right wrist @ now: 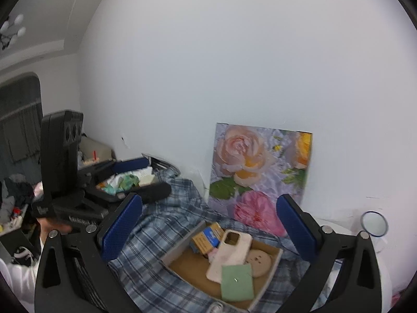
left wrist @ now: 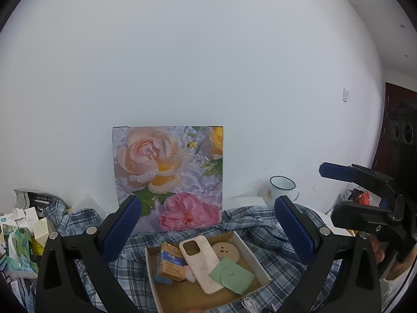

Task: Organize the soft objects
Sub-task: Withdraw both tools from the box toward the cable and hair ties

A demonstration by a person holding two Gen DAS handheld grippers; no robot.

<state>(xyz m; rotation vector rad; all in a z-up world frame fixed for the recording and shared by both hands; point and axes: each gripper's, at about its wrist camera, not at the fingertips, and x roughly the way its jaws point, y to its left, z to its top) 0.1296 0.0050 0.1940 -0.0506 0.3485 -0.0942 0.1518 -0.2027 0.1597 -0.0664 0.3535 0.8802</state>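
Both the left gripper (left wrist: 208, 224) and the right gripper (right wrist: 209, 221) hover wide open and empty above the cardboard box (left wrist: 256, 255), where the green felt pouch (left wrist: 232, 275), probably light and floppy, leans on the phone case (left wrist: 202, 262); I would pinch its free edge.

We see open air above the cardboard box (left wrist: 254, 257); the flower picture (left wrist: 168, 177) blocks behind it, a mug (left wrist: 280, 191) right, packages (left wrist: 23, 237) crowd left.
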